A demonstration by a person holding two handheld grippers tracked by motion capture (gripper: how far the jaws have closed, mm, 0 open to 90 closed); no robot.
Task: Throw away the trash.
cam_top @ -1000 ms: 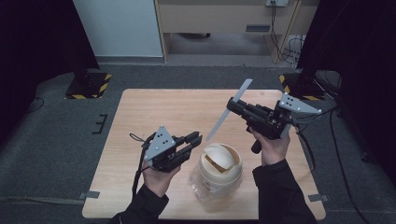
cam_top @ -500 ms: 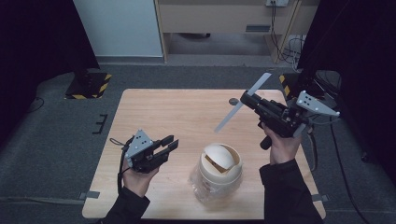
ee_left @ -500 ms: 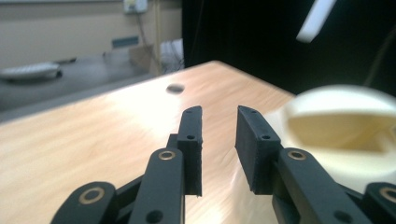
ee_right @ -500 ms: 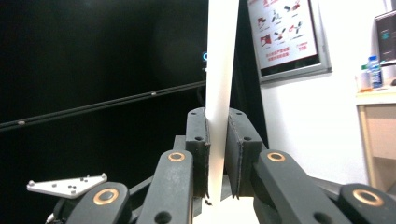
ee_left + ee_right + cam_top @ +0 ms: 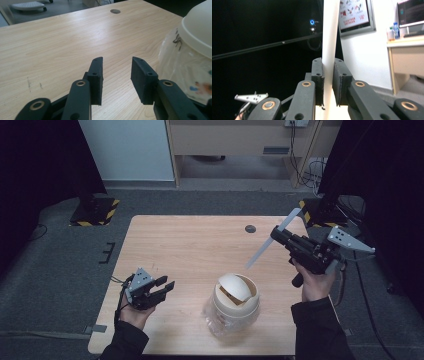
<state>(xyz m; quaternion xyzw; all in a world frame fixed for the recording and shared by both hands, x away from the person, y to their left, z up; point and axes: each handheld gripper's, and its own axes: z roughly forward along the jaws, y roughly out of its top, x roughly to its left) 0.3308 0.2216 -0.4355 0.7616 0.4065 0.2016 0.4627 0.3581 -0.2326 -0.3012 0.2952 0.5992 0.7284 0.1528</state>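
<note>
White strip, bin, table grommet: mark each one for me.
White strip [image 5: 260, 252], high view, lower half of the strip below the right gripper [image 5: 276, 234].
Bin [image 5: 235, 287], high view, domed lid.
Grommet [image 5: 250, 228], high view, centre of the round cap in the table [image 5: 190, 245].

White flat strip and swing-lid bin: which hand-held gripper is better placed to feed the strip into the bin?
Right. The right hand-held gripper is shut on the white flat strip, held above the table beside the cream swing-lid bin. The left hand-held gripper is open and holds nothing, left of the bin.
</note>
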